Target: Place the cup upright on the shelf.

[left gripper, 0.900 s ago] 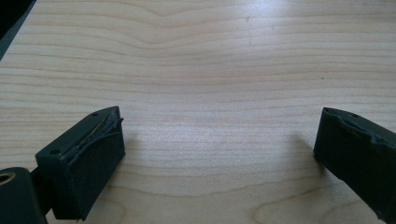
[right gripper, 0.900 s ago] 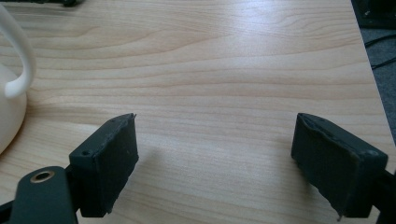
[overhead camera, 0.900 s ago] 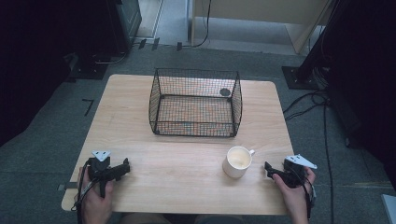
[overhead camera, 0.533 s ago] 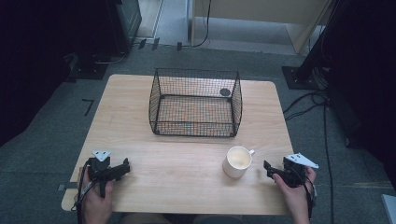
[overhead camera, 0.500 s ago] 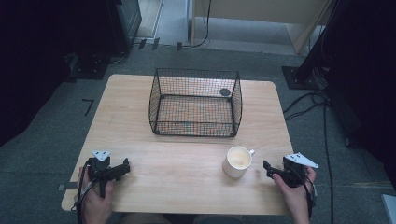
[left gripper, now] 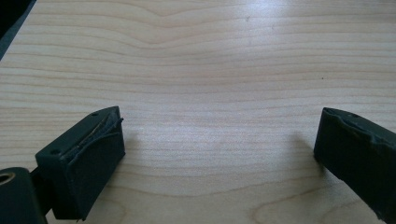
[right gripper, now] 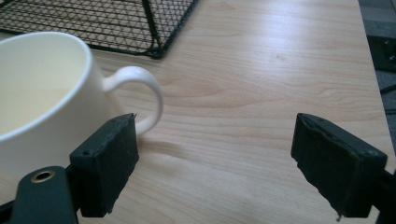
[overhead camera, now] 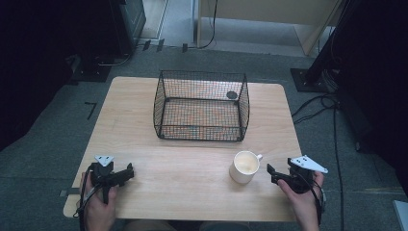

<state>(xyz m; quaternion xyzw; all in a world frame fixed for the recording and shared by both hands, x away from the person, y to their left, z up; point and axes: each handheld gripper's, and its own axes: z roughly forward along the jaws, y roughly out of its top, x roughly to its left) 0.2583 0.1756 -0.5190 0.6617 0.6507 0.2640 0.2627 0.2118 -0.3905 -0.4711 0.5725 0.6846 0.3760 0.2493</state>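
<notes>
Right tongs [overhead camera: 270, 174] sit low at the near right corner of the surface [overhead camera: 192, 163], jaws spread wide and gripping nothing. The white mug [overhead camera: 244, 167] stands upright just ahead of them, so close that in the right gripper view it sits off the left-hand jaw with its handle [right gripper: 142, 93] curling into the gap. Beyond the mug, farther out from the tongs, is the black wire basket [overhead camera: 201, 106], open-topped, with a small dark round thing [overhead camera: 232, 95] at its far wall; I can't tell what it is.

Left tongs [overhead camera: 126, 173] rest at the near left corner, well apart from the mug, jaws spread too, with bare wood between them in the left gripper view.

My read: this is the approach, the grasp not yet made. The mug looks bound for the basket. Next move, I'd say, calls for the right tongs to edge forward and swing towards the mug, so one jaw goes inside the rim or both bracket the handle, then press together firmly before any lift. The glazed wall may slip, so a square bite matters.
</notes>
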